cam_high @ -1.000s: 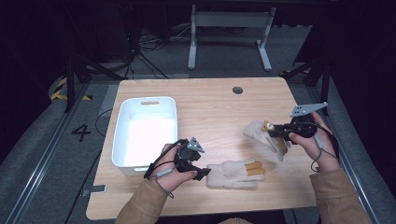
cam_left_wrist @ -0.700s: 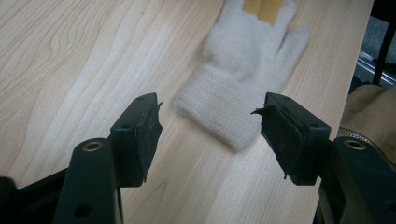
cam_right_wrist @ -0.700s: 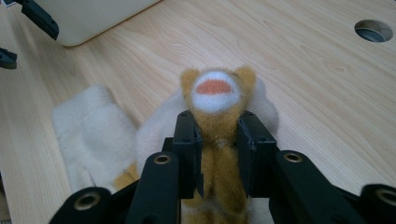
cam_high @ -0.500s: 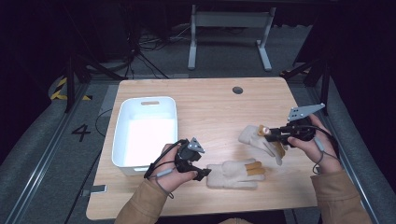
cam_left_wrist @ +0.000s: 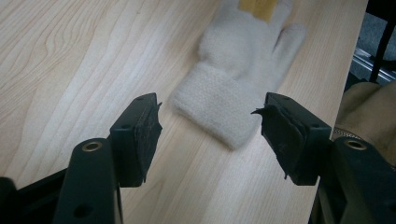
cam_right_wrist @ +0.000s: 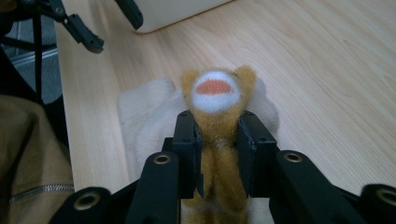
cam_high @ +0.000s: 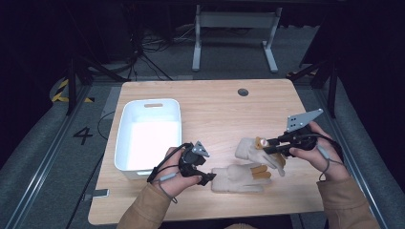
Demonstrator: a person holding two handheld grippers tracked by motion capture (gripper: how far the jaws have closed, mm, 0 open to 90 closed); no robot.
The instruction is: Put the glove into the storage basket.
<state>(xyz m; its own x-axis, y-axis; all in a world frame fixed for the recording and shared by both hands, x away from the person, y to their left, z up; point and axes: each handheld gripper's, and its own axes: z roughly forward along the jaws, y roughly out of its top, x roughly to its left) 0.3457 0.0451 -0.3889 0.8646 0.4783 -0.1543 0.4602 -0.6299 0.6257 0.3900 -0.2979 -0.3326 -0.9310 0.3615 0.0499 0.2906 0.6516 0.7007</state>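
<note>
The right gripper (cam_right_wrist: 218, 154) is clamping its jaws on the orange, cat-faced fingertip of a cream knitted glove (cam_high: 253, 149), which is hanging limp above the right half of the wooden tabletop (cam_high: 215, 105). A second cream knitted glove (cam_left_wrist: 238, 60) is lying flat near the front edge, its ribbed cuff pointing toward the left gripper (cam_left_wrist: 210, 135), whose jaws are standing moderately open and empty just short of that cuff. Both gloves are looking light, soft and floppy; such wool is likely to sag and fold rather than hold shape, so a pinch on a thick part, the cuff or a stuffed fingertip, is probably gripping best. A white plastic bin (cam_high: 150, 133) is sitting at the left, close beside the left gripper.
</note>
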